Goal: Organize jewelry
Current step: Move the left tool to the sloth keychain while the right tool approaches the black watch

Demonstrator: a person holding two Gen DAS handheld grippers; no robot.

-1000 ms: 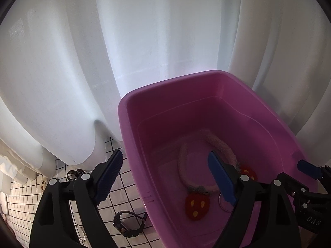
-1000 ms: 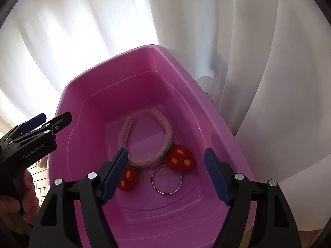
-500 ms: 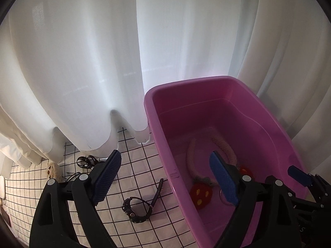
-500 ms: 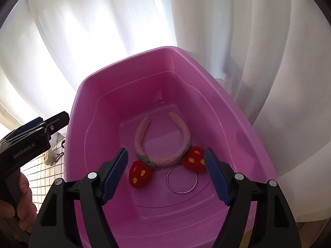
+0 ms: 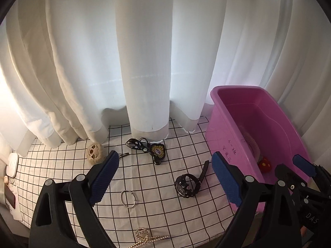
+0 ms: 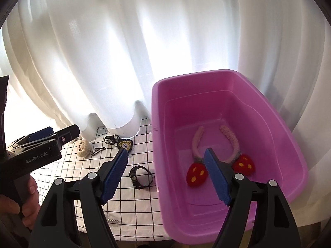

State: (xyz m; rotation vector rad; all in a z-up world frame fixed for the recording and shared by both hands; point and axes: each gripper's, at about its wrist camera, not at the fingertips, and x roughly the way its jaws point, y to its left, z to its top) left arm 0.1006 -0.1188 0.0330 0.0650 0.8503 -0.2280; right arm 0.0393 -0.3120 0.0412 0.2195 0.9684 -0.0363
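Checked cloth (image 5: 157, 177) bears watch (image 5: 187, 185) between left fingers (image 5: 104, 178).

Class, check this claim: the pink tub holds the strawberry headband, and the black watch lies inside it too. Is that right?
Not quite. The black watch lies on the checked cloth beside the pink tub, not inside, as the left wrist view shows. The strawberry headband is in the tub.

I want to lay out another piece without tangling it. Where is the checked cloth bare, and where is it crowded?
Bare cloth lies between the thin silver bangle and the black wristwatch, and between that watch and the dark embroidered badge. The back strip by the white curtain is crowded: badge, fuzzy beige plush face, hair clip.
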